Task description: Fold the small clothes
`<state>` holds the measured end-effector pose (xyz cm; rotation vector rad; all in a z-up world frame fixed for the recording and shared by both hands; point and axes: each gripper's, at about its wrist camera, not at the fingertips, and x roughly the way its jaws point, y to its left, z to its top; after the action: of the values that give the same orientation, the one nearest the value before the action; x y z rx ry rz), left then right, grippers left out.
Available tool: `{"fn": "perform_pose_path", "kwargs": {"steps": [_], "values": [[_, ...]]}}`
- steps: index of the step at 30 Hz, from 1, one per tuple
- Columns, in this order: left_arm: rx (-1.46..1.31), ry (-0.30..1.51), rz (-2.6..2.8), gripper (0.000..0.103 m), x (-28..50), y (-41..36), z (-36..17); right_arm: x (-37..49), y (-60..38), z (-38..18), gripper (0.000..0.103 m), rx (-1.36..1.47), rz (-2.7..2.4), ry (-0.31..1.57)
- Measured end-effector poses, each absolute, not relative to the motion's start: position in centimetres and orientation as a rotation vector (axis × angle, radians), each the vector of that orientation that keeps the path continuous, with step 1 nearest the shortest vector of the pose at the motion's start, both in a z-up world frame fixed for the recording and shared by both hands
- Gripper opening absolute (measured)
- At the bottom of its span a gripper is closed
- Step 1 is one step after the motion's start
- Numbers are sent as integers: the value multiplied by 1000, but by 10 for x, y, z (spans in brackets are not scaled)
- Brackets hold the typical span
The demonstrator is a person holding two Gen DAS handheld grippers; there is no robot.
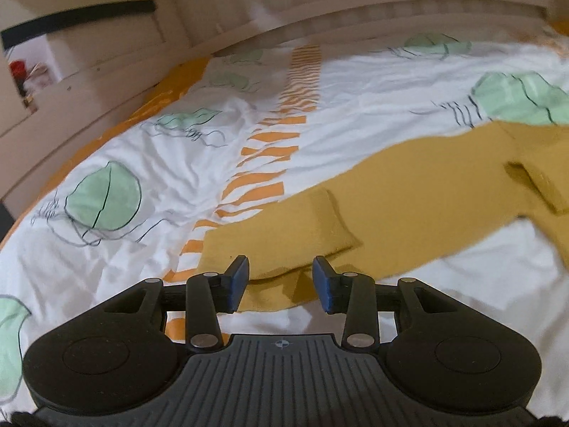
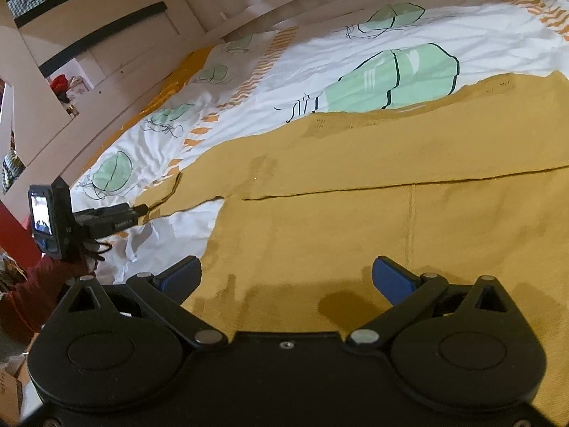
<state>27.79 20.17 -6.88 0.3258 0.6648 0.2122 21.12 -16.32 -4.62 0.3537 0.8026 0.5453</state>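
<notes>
A mustard-yellow knit garment (image 1: 409, 199) lies flat on a white bedspread (image 1: 149, 135) printed with green shapes and orange stripes. Its sleeve runs to the left and ends in a folded-back cuff (image 1: 320, 224). My left gripper (image 1: 281, 279) hovers low at the sleeve's end, jaws partly apart. The cloth edge lies beneath the gap, and the blue pads (image 1: 238, 281) do not press on it. In the right wrist view my right gripper (image 2: 286, 279) stands wide open just over the garment's body (image 2: 355, 235), holding nothing. The left gripper (image 2: 140, 210) shows there at the sleeve tip.
A beige slatted bed frame (image 1: 355, 3) borders the far side of the bedspread. Shelves with a red object (image 2: 60, 83) stand at the far left. An orange sheet edge (image 1: 170, 85) shows along the bed's left side. A red sleeve (image 2: 46, 277) holds the left gripper.
</notes>
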Motion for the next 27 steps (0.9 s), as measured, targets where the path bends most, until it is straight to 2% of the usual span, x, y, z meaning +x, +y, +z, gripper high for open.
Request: {"fn": "perform_pose_path", "kwargs": {"steps": [12,14,15,22,27], "values": [[444,714,176,38,304,195,-90,212,-150,-51,103,331,563,816],[408,710,164,24,309,199,-87,211,-149,-52,103,331,567,820],[370,707,139,5,310,201,-84,211,-150,-53,103,333,568,823],[97,614,44,3,310,200,-36,208,-162,-52,103,357,555,810],[-94,538,-91,3,308,156,16,203,-180,-48,103,383,534,783]]}}
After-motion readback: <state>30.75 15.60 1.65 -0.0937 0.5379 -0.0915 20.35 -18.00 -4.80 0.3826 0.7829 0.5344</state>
